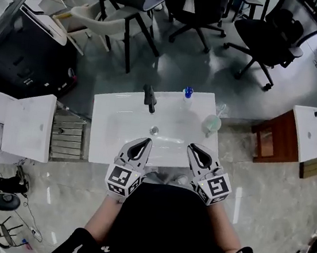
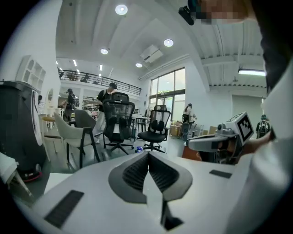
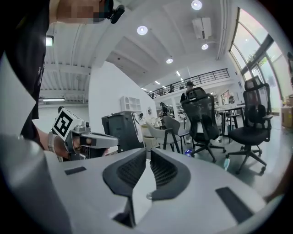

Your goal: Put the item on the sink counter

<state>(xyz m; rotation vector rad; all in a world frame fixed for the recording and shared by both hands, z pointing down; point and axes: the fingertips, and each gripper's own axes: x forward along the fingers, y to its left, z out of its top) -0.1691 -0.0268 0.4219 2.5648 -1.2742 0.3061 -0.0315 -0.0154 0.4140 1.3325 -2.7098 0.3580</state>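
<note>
1. Nothing is held. The fingers of the left gripper [image 1: 144,142] are pressed together. The fingers of the right gripper [image 1: 195,148] are left a thin crack apart, with nothing in it. Both are held at the front of the tabletop [image 1: 99,144], close to the body.
2. The item cannot be told for sure. A bottle [image 1: 187,94] with a blue cap is stood at the back edge, near the tap [image 1: 149,98]. A clear cup [image 1: 211,125] is set near the right edge. Both are already on the tabletop.
3. The cup could be knocked off if the right gripper is swung wide. The bottle could be tipped into the sink bowl [image 1: 138,129] if it is bumped.
4. The whole tabletop is shown only in the head view. The fingers are seen close up only in the gripper views, where chairs [image 2: 118,122] and far-off people [image 2: 108,94] are also shown.
</note>
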